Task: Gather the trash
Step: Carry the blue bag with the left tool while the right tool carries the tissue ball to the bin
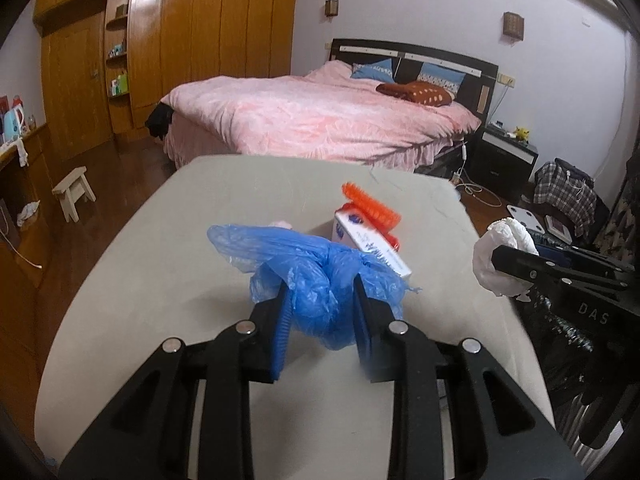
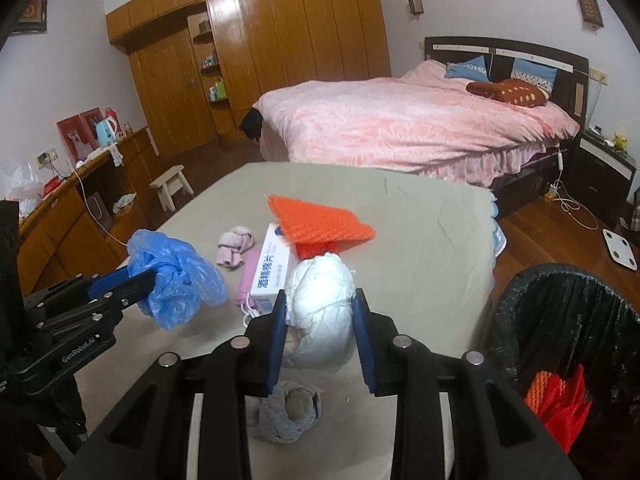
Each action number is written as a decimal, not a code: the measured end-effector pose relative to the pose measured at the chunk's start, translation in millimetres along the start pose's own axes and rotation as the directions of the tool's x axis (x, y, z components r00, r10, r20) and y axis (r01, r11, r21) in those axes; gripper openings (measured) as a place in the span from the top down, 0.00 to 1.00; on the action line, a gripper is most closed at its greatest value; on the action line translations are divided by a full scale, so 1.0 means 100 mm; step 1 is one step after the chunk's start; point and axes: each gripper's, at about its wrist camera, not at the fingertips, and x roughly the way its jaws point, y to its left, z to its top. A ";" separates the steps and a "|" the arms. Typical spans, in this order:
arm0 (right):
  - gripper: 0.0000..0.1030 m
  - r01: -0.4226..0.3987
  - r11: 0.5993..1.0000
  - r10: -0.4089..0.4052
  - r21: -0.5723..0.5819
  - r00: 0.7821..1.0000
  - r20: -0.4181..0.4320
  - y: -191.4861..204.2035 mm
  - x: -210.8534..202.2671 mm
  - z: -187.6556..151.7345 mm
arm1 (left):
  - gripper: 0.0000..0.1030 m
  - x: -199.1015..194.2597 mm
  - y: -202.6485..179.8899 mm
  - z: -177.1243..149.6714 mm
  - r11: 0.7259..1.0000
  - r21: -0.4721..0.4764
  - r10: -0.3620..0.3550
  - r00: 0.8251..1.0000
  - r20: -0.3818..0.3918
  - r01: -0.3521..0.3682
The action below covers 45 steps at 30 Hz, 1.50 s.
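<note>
My left gripper [image 1: 320, 288] is shut on a crumpled blue plastic bag [image 1: 316, 276] and holds it above the grey table [image 1: 160, 264]; it also shows in the right wrist view [image 2: 176, 276]. My right gripper [image 2: 320, 300] is shut on a white crumpled wad [image 2: 320, 300], held above the table near its right edge; the wad shows in the left wrist view [image 1: 500, 260]. A black-lined trash bin [image 2: 568, 312] stands right of the table, with red-orange trash [image 2: 556, 408] inside.
On the table lie an orange foam net [image 2: 320, 220] on a white box [image 2: 272, 268], a pink sock [image 2: 236, 246], a pink mask [image 2: 248, 280] and a grey sock [image 2: 288, 412]. Beyond are a pink bed [image 2: 412, 124], a stool [image 2: 172, 186] and a white scale [image 2: 620, 248].
</note>
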 end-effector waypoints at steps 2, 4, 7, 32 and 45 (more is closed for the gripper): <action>0.70 0.001 1.000 -0.001 0.001 1.000 0.009 -0.01 -0.05 0.02 | 0.74 -0.05 -0.04 0.04 1.000 0.006 -0.006 1.000 0.009 0.006; 0.70 0.001 1.000 -0.001 0.004 1.000 0.021 -0.02 -0.11 0.04 | 0.74 -0.09 -0.09 0.06 1.000 0.012 -0.009 1.000 0.013 0.009; 0.70 0.003 1.000 -0.003 0.002 0.999 0.033 -0.03 -0.20 0.05 | 0.74 -0.15 -0.17 0.07 1.000 0.019 -0.019 1.000 0.021 0.018; 0.70 0.122 0.989 -0.134 0.087 0.982 0.137 -0.58 -1.02 0.03 | 0.74 -0.30 -0.99 0.23 0.979 0.112 -0.177 0.982 0.070 0.169; 0.70 0.223 0.965 -0.244 0.141 0.957 0.155 -1.01 -1.35 -0.01 | 0.74 -0.20 -1.55 0.36 0.953 0.171 -0.266 0.960 0.084 0.249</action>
